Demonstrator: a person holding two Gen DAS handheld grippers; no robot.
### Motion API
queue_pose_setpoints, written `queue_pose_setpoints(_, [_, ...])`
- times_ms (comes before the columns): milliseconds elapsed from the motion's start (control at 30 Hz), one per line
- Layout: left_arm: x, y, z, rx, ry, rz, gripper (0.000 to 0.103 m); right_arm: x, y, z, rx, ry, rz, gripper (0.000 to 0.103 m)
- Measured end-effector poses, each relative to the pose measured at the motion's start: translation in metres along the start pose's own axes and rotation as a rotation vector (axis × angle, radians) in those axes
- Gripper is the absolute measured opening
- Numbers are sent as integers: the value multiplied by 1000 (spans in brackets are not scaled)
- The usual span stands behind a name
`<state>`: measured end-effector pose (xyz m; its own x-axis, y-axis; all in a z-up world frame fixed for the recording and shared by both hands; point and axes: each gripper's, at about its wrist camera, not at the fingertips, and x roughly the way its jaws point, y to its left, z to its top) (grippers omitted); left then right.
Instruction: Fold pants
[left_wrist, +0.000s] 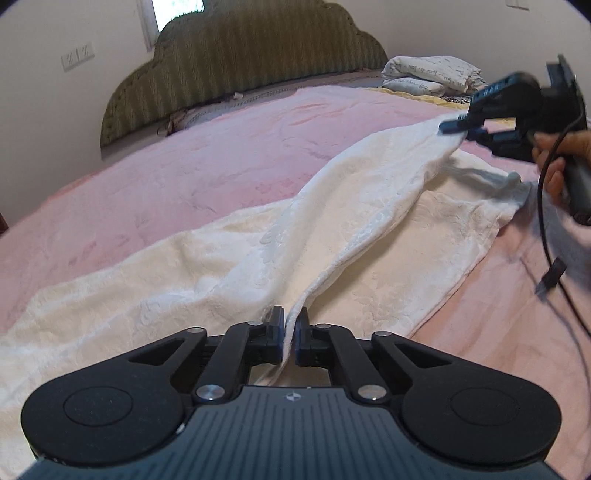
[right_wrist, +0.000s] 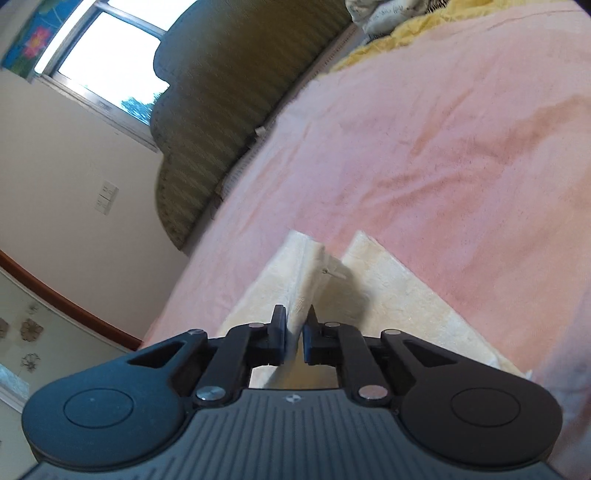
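My left claw (left_wrist: 290, 332) is pinched nearly closed on an edge of the white pants (left_wrist: 258, 236); the cloth runs up between the pads and lifts into a ridge away from me. My right claw (right_wrist: 294, 338) is likewise squeezed on a fold of the same cloth, and from the left camera I see it (left_wrist: 458, 127) holding its end raised above the bed (left_wrist: 184, 166). The rest of the pants lies across the pink cover, one layer flat underneath, the lifted layer stretched between my two grips.

As I judge it, I am carrying the upper leg over to lie on the other; to do it well I should keep both grips firm and level so the lifted edge stays taut without sagging in the middle; bring both claws across together; set the edge down along the lower layer's far edge; only then loosen. The cable (left_wrist: 546, 229) hanging by the right grip could snag the cloth.
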<state>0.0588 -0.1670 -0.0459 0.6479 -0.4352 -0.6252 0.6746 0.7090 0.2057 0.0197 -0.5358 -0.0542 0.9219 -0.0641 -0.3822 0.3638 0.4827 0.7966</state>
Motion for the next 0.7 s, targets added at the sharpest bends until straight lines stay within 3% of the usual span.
queue_pose_setpoints(100, [-12, -3, 0, 28, -61, -2, 1, -25, 9, 8, -26, -40, 47, 8])
queue_pose_setpoints(167, [-18, 4, 5, -9, -84, -17, 2, -31, 15, 15, -31, -45, 66, 8])
queue_pose_setpoints(300, [-17, 42, 24, -196, -58, 15, 3, -5, 42, 34, -47, 21, 96, 8])
queue_pose_setpoints(367, [-32, 65, 35, -295, -121, 81, 3, 2, 70, 39, -92, 29, 144, 8])
queue_pose_setpoints(467, [-76, 79, 45, -359, -320, 168, 6, -25, 117, 45, -189, -92, 377, 8])
queue_pose_setpoints(533, [-88, 74, 44, -322, -355, 166, 6, -54, 126, 42, -269, -192, 485, 8])
queue_pose_setpoints(567, [-83, 67, 42, -275, -310, 151, 6, -64, 122, 38, -281, -209, 482, 8])
queue_pose_setpoints(600, [-72, 57, 39, -226, -240, 123, 6, -68, 111, 34, -272, -189, 418, 8])
queue_pose_setpoints(700, [-29, 31, 17, -153, -33, 32, 6, -61, 55, 18, -220, -79, 109, 8])
